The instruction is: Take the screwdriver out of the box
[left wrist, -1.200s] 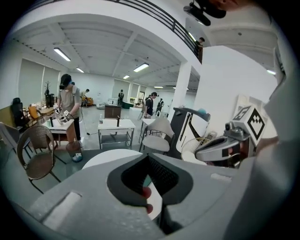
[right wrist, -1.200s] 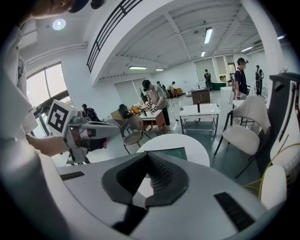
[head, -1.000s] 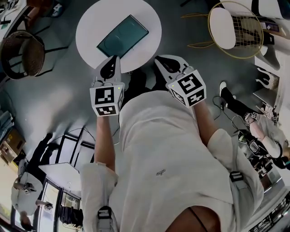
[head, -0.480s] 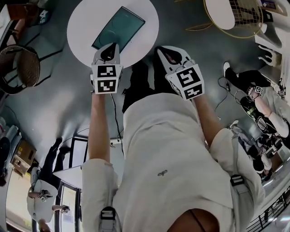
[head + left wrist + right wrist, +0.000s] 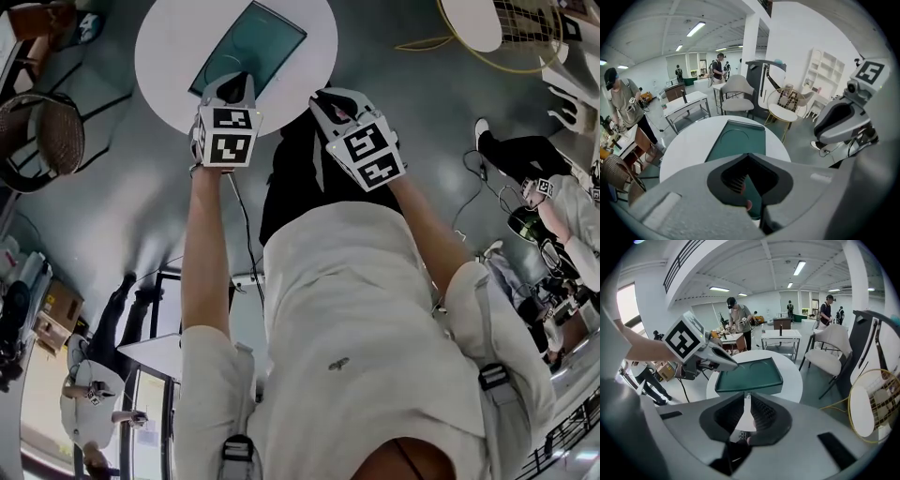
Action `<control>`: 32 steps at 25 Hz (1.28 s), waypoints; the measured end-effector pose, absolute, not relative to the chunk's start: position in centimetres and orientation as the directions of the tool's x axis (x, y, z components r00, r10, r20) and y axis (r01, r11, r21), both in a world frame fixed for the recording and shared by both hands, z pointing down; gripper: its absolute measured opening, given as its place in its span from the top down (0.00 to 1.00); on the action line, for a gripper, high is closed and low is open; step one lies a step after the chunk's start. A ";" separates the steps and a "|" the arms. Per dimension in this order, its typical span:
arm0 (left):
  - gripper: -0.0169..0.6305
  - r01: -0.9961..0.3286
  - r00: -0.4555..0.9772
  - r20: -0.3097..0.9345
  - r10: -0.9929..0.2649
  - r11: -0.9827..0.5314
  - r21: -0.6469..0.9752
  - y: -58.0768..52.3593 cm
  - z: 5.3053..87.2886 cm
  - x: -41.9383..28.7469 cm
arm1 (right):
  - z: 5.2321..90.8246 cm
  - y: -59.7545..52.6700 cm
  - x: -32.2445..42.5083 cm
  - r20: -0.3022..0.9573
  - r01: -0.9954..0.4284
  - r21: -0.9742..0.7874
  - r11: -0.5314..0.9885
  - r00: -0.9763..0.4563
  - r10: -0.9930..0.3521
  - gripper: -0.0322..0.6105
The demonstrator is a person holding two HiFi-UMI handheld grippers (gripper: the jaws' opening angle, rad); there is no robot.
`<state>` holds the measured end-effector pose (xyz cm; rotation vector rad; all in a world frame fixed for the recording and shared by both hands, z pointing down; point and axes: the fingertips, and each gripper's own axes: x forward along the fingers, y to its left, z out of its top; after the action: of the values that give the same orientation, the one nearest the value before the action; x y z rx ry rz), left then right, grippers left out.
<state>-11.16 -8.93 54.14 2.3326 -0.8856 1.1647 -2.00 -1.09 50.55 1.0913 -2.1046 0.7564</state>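
On the table (image 5: 173, 42) lies a flat teal box (image 5: 248, 47)
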 end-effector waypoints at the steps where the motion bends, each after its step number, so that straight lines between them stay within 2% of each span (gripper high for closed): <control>1: 0.96 -0.682 0.451 0.818 -0.357 -0.729 0.057 -9.1 54.7 -11.1 | 51.4 -1.3 -2.4 0.759 -0.846 -0.194 0.497 -0.450 -0.471 0.87; 7: 0.96 -0.687 0.436 0.842 -0.316 -0.722 0.084 -10.0 57.1 -10.8 | 55.9 -2.5 -4.4 0.789 -0.821 -0.201 0.535 -0.459 -0.409 0.84; 14: 0.96 -0.730 0.462 0.845 -0.270 -0.657 0.190 -10.6 58.8 -10.9 | 60.1 -3.3 -5.7 0.816 -0.806 -0.215 0.552 -0.459 -0.352 0.78; 18: 0.96 -0.742 0.437 0.863 -0.253 -0.644 0.187 -10.4 59.6 -11.2 | 61.6 -3.3 -6.5 0.815 -0.804 -0.232 0.548 -0.468 -0.342 0.75; 32: 0.96 -0.756 0.423 0.888 -0.180 -0.610 0.237 -10.4 60.4 -11.6 | 64.0 -5.1 -8.0 0.826 -0.785 -0.191 0.589 -0.453 -0.336 0.78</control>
<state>-11.62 -10.44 60.39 2.0439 -0.7883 1.1682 -7.99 -5.11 63.99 0.8885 -2.0390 0.7338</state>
